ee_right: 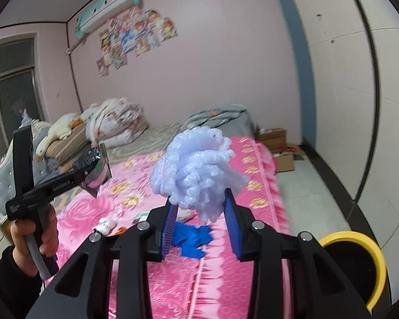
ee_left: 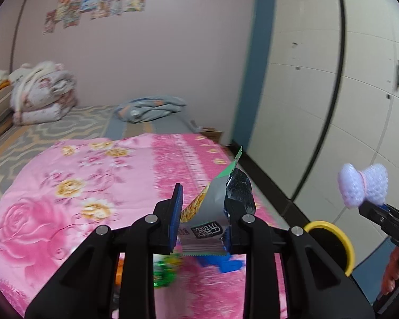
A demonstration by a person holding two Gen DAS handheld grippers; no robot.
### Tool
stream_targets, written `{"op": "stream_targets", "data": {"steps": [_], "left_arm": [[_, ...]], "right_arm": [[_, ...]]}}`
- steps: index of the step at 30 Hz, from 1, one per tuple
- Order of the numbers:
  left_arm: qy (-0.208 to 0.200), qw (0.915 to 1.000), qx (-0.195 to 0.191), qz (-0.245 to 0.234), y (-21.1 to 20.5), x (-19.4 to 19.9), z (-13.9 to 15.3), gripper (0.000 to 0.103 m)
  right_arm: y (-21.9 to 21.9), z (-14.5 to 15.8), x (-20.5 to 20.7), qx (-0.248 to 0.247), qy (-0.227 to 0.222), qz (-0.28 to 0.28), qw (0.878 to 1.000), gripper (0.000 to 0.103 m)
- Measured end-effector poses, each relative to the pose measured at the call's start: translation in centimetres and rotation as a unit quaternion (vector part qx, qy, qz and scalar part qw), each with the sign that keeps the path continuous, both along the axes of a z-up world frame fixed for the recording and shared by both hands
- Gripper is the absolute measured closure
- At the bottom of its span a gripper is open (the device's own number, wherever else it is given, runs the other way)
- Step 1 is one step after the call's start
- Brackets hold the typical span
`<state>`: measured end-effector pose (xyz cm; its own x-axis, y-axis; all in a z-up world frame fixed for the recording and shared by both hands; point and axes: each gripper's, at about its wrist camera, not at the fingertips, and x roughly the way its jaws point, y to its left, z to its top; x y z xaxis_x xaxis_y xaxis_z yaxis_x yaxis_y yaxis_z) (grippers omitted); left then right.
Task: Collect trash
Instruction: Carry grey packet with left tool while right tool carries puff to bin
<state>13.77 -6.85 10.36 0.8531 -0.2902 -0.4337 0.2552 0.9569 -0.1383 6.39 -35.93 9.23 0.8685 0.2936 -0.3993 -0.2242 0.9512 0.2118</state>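
My left gripper (ee_left: pixel 207 207) is shut on an empty snack wrapper (ee_left: pixel 212 212), silver inside with green and yellow print, held above the pink floral blanket (ee_left: pixel 79 186). My right gripper (ee_right: pixel 199 212) is shut on a bundle of pale foam wrap (ee_right: pixel 196 172), also held above the blanket; it also shows in the left wrist view (ee_left: pixel 363 184). A bin with a yellow rim (ee_left: pixel 332 242) stands beside the bed at lower right, and shows in the right wrist view (ee_right: pixel 359 260). More trash lies on the blanket: a blue scrap (ee_right: pixel 191 239), a green wrapper (ee_left: pixel 165 268), a white crumpled piece (ee_right: pixel 105 224).
Folded quilts (ee_left: pixel 42 93) and a grey pillow (ee_left: pixel 149 107) lie at the bed's far end. A white wardrobe (ee_left: pixel 332 79) stands on the right. Cardboard boxes (ee_right: pixel 276 143) sit on the floor beyond the bed. The left gripper and hand (ee_right: pixel 40 186) appear at the left.
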Motion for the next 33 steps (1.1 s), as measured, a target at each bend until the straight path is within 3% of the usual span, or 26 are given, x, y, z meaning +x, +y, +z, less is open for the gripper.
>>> {"op": "stream_targets", "data": {"steps": [8,20,33], "left_arm": [[-0.003,0.9977,-0.003,-0.068,-8.2,-0.5,1.2,0.079],[0.009,0.9895,-0.007,-0.144,-18.3,0.0,0.5,0.079],[0.053,0.9779,0.008,-0.202,-28.5,1.4,-4.7,0.079]], "right_arm": [[-5.6,0.9,-1.3,0.016,-0.014,-0.063,0.998,0.070],[-13.7,-0.1,-1.9,0.037,-0.006,-0.155,0.987,0.070],[-20.1,-4.9,-0.6,0.054,0.044,-0.224,0.972,0.070]]}}
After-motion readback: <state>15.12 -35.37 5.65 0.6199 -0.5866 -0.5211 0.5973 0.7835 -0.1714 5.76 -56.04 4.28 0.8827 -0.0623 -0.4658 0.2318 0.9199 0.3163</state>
